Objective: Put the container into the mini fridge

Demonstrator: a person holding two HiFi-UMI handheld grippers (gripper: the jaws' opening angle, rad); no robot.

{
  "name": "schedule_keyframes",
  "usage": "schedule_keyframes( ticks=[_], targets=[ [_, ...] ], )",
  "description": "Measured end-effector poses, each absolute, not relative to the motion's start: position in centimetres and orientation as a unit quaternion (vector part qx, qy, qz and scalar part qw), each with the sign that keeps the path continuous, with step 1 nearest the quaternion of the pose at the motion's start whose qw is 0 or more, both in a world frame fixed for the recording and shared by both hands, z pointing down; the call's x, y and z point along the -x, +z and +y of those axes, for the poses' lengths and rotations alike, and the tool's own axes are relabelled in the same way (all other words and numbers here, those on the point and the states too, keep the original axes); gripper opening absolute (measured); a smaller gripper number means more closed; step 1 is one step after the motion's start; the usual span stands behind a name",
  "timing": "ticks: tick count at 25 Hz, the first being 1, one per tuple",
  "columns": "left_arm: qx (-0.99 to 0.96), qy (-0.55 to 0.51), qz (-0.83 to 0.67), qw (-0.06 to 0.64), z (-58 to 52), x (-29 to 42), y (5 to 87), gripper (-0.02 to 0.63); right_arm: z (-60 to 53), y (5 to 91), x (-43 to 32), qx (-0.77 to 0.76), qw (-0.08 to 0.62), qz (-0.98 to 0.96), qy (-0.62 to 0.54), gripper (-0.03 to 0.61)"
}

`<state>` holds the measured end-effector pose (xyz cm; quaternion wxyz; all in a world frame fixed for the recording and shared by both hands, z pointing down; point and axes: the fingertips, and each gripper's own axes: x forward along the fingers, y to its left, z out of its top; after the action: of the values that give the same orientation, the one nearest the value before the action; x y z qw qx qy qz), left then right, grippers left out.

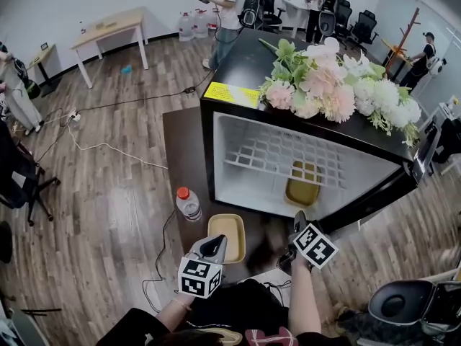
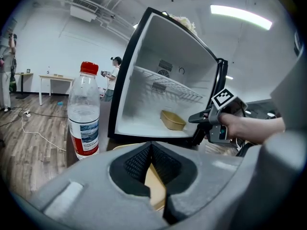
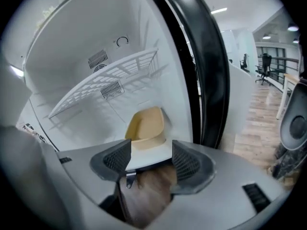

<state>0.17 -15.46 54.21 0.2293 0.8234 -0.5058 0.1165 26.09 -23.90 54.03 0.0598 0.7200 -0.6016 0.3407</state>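
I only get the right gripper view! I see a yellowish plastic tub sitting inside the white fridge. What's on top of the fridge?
Observer: A bunch of pink and white flowers lies on top of the black mini fridge.
Operator: Is there another tub anywhere?
Observer: Yes, a second yellowish plastic tub sits on the dark table, just in front of the open fridge.
Operator: Is anything holding it?
Observer: It looks like it. The left gripper has its jaws closed on that tub's near edge.
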Motion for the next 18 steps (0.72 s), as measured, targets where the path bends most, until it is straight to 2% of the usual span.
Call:
schedule_keyframes(
  ticks=[14, 18],
  targets=[
    [-0.842, 0.135, -0.474, 0.222, -13.5, 1.0, 54.6, 0.008, -17.3, 57.4, -18.6, -0.635, 0.097, -0.662, 0.386, 0.274],
    [-0.844, 0.138, -0.469, 0.221, -13.0, 1.6, 54.8, 0.008, -16.1, 58.2, -17.2, -0.627, 0.111, -0.665, 0.39, 0.254]
  ],
)
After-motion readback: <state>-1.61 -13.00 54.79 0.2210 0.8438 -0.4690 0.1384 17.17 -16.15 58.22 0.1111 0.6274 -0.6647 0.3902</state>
